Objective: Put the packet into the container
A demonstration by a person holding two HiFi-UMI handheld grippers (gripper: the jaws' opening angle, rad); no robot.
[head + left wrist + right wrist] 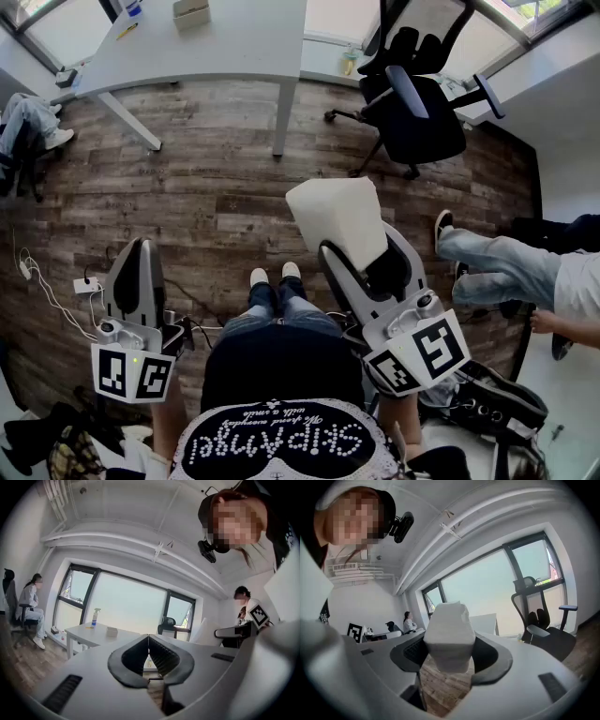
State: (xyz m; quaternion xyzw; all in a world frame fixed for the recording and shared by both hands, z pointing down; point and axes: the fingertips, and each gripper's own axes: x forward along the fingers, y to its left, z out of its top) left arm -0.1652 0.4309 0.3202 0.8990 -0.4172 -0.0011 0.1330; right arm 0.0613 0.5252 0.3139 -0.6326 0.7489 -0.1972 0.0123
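Observation:
A white packet (336, 220) sticks out from between the jaws of my right gripper (364, 251), which is shut on it over the wooden floor. In the right gripper view the packet (449, 637) fills the gap between the two black pads of the right gripper (450, 645). My left gripper (141, 251) is held low at the left, shut, with nothing in it. In the left gripper view the ribbed pads of the left gripper (148, 638) meet at their tips. A small box (191, 12) stands on the far white table (234, 52); I cannot tell whether it is the container.
A black office chair (412, 112) stands at the far right. A person's legs (497, 267) reach in from the right, and another person (23, 122) sits at the far left. A power strip (86, 285) with cables lies on the floor at the left. A spray bottle (95, 617) stands on the table.

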